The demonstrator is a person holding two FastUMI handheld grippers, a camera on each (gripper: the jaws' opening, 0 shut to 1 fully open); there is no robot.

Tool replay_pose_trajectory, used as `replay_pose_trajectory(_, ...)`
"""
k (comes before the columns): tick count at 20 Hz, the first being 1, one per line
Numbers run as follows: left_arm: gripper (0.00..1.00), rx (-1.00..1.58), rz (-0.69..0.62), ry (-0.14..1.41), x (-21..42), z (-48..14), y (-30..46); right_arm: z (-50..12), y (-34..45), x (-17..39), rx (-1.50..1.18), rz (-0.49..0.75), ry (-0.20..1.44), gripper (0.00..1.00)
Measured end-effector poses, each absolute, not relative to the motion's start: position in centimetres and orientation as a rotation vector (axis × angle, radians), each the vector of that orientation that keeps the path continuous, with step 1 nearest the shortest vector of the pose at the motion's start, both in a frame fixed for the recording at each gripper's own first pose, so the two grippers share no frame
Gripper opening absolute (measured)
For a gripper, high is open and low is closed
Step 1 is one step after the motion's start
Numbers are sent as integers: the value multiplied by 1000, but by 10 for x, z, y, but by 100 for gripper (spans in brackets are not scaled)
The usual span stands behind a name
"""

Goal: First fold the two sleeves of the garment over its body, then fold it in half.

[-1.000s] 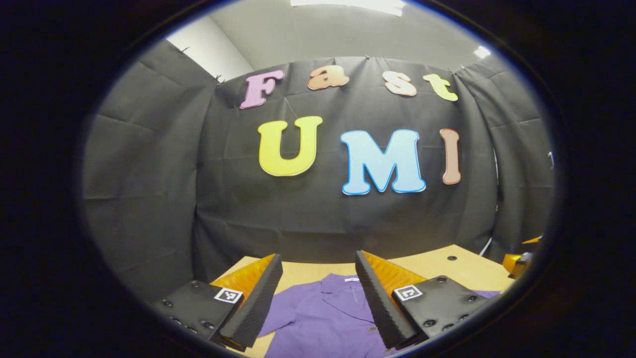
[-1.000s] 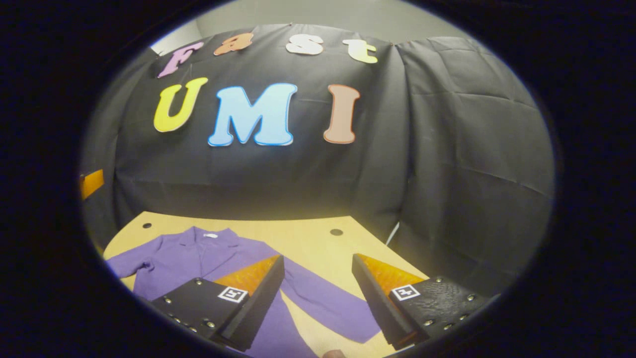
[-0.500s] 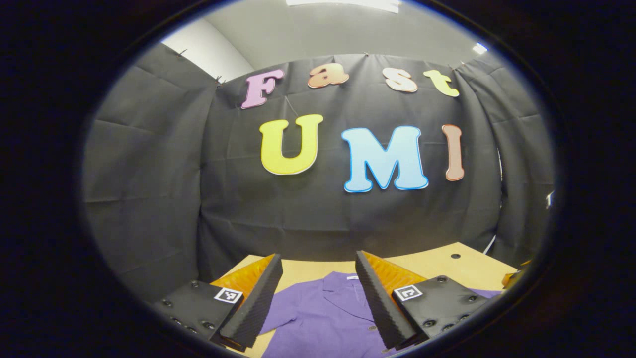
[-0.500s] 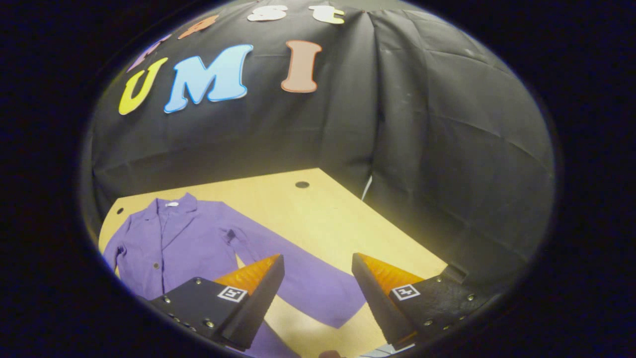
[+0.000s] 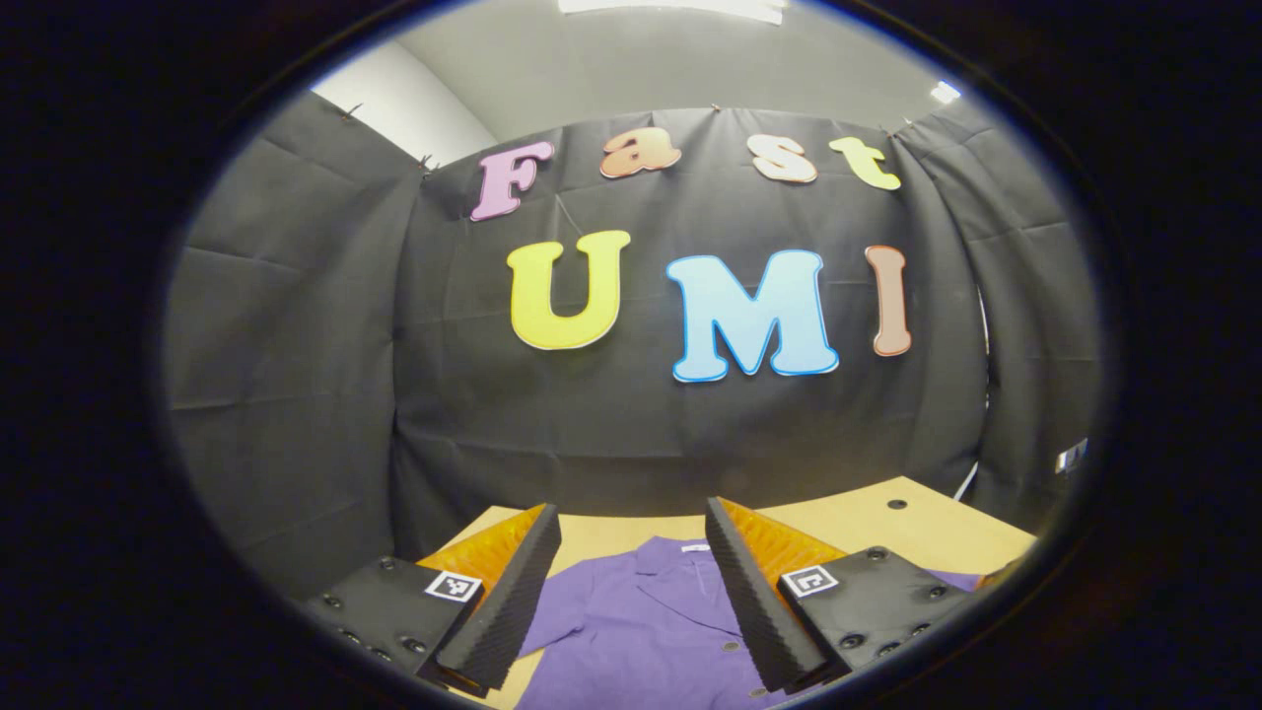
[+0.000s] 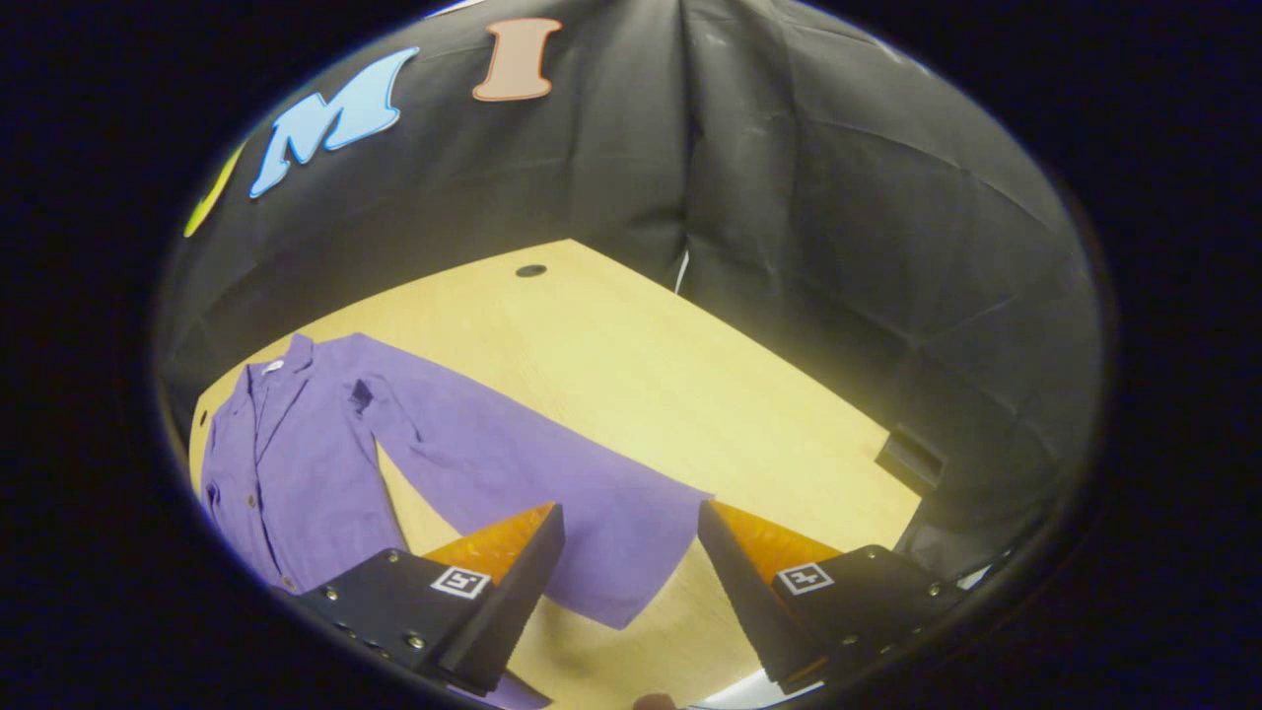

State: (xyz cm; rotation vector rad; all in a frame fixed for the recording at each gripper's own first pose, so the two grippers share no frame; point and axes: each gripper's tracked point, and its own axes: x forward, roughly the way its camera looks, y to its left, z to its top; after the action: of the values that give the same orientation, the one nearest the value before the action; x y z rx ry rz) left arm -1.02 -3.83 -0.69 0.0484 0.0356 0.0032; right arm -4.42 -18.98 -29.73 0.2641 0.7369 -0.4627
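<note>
While the shirt is lying flat on the table, both grippers are hanging above it with nothing between their fingers.

Shirt: the purple shirt [image 6: 296,463] is lying spread and unfolded on the table [image 6: 631,365], collar toward the far wall, buttons running down its front; in the left gripper view the shirt [image 5: 641,631] is sitting at the near edge, its collar showing between the fingers.

Sleeve: 1 long sleeve [image 6: 552,493] is stretching out from the body toward the near right, lying flat on the wood, its cuff end reaching in between the right gripper's fingers as seen from that camera.

Left gripper: the left gripper [image 5: 631,592] is standing wide open, holding nothing, its 2 ridged black pads [image 5: 513,602] framing the collar area; whether it is touching the cloth I cannot tell.

Right gripper: the right gripper [image 6: 631,592] is gaping wide, gripping nothing, hanging over the cuff end of the sleeve; the cloth is lying flat below and is not pinched.

Table: the light wooden top is showing 1 dark round hole [image 6: 530,270] near its far edge, well apart from the shirt.

Wall: black cloth [image 6: 838,227] is hanging behind and to the right of the table.
</note>
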Motion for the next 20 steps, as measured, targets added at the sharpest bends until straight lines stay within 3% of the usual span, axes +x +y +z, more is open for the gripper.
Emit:
replay_pose_trajectory(11, 95, 48, 8, 37, -12, -11, -36, -334, -190, -40, 336, -468, 828, 90)
replay_pose_trajectory(16, 95, 31, 6, 49, -7, -20, -35, -338, -185, -38, 348, -438, 856, 96)
replay_pose_trajectory(18, 95, 26, 5, 50, -5, -20, -33, -336, -181, -33, 335, -409, 859, 91)
replay_pose_trajectory(19, 95, 25, 5, 48, -5, -19, -32, -337, -177, -32, 336, -398, 864, 77)
replay_pose_trajectory(20, 95, 25, 7, 45, -4, -19, -31, -336, -176, -30, 342, -395, 869, 72)
